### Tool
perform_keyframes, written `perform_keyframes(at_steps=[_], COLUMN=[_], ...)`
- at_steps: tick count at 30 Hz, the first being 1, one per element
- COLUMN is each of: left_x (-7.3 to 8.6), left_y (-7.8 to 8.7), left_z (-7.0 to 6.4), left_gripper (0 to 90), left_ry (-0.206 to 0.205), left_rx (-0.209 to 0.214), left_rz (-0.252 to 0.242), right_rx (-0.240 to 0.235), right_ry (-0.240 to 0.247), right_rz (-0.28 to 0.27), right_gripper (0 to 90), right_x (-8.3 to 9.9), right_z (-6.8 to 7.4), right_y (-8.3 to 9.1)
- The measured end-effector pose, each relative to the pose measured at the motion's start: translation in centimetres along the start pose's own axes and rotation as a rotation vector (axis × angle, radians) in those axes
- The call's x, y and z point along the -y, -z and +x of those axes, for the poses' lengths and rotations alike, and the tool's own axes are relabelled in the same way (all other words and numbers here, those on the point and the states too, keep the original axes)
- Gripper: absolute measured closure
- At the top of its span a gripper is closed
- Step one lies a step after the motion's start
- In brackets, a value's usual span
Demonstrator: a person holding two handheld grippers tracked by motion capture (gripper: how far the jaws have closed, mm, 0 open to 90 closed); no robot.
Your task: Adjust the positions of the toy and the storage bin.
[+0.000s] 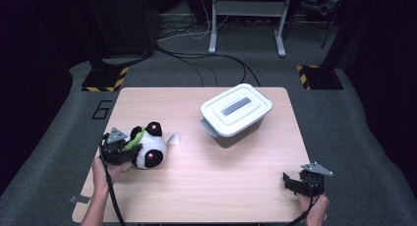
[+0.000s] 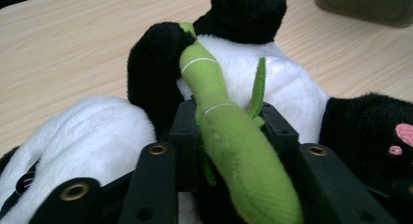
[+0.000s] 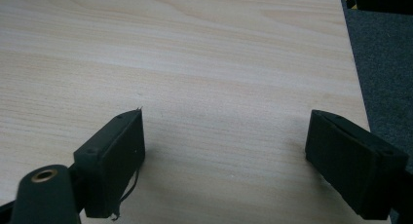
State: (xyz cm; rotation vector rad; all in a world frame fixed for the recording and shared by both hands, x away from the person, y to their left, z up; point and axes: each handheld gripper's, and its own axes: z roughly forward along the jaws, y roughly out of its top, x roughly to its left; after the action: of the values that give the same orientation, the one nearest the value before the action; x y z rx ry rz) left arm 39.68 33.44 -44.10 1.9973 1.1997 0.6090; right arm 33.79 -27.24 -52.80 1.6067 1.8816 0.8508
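A black-and-white plush panda (image 1: pixel 147 147) lies on the left side of the wooden table (image 1: pixel 206 186), holding a green plush bamboo stalk (image 2: pixel 219 107). My left gripper (image 1: pixel 120 150) is shut on that green stalk; in the left gripper view its black jaws squeeze the stalk (image 2: pixel 229 121) against the panda's white belly (image 2: pixel 292 92). My right gripper (image 1: pixel 297 183) rests near the table's front right corner, held by a hand. In the right gripper view its jaws stand wide apart over bare wood (image 3: pixel 226 131), with nothing between them.
A grey storage box with a white lid (image 1: pixel 236 110) stands at the back right of the table. The table's right edge (image 3: pixel 358 87) lies close to my right gripper, with grey carpet beyond. Stands and cables sit on the floor behind the table.
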Motion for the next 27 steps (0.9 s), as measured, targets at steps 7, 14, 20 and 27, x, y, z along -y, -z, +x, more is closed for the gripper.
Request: perform_keyframes(at_steps=[7,14,20,27], left_x=[-0.3,-0.5,-0.5,0.0], left_y=[0.7,2.3,3.4,4.1], left_z=[-0.6,-1.5,-3.2,-4.5], left_gripper=[29.1,13.6,6.0,3.8], left_ry=[0.035,0.053,0.023,0.002], left_rx=[-0.031,-0.004,0.021,-0.001], left_rz=[-0.002,-0.053,-0.081,-0.107], right_rx=[0.000,0.000,0.000,0.000], right_ry=[0.000,0.000,0.000,0.000], right_rz=[0.000,0.000,0.000,0.000], right_gripper=[14.0,14.0,14.0,14.0], right_x=[0.0,0.0,0.0,0.0], right_z=[0.0,0.0,0.0,0.0], right_y=[0.0,0.0,0.0,0.0])
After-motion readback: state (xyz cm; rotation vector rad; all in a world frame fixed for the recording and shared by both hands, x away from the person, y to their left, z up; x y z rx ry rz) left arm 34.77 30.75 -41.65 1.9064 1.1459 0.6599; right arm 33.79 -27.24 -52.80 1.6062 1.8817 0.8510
